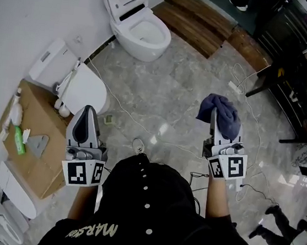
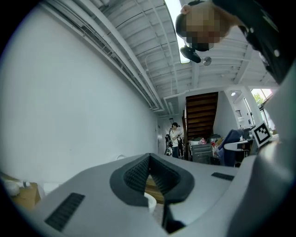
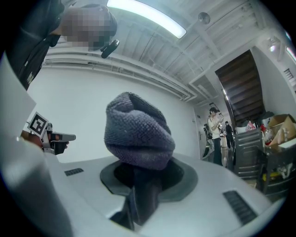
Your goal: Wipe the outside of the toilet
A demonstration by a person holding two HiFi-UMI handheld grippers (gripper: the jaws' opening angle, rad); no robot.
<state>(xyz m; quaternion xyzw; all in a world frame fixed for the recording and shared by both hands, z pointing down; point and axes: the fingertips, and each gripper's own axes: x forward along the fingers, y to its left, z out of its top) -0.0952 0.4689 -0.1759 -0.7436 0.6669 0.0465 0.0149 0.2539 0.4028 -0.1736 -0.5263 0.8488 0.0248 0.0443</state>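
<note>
Where the grey marble floor meets the white wall, the toilet stands lid up, with wooden steps just beside it. Well apart from it, the right hand-held gripper grips a blue-grey cloth. The left hand-held gripper is closed and empty, near a cardboard box.

- The person's black shirt carries white lettering on the back, upside down in the head view: "MARS", then letters too small to read.
- Left of the shirt, the left gripper has a cube with black-and-white square markers, no letters.
- Right of the shirt, the right gripper has a cube with the same kind of markers.
</note>
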